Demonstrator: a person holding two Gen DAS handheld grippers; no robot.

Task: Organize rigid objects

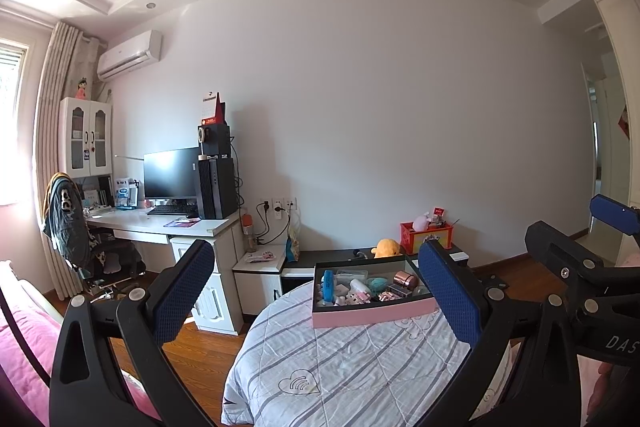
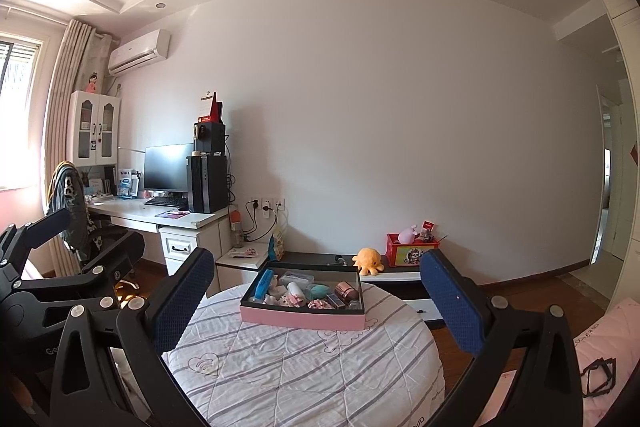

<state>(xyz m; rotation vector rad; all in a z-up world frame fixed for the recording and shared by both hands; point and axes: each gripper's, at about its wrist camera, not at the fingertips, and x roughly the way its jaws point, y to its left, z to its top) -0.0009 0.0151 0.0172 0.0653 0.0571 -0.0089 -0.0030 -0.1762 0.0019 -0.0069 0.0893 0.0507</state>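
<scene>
Domestic bedroom. Indicators: quilted bed [image 2: 304, 367], computer desk [image 2: 160, 213] bearing a monitor [image 2: 168, 167], wall-mounted air conditioner [image 2: 138, 53], curtained window [image 2: 16, 111], and plush toy [image 2: 369, 259] on a low cabinet.

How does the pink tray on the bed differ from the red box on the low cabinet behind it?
The pink tray is wide, shallow and plain-sided; the red box is smaller, taller and printed with a cartoon picture. The pink tray sits on the striped quilt with small items spread flat inside; the red box's contents stick up above its rim. Both are open-topped, and neither is touched by a gripper.
</scene>
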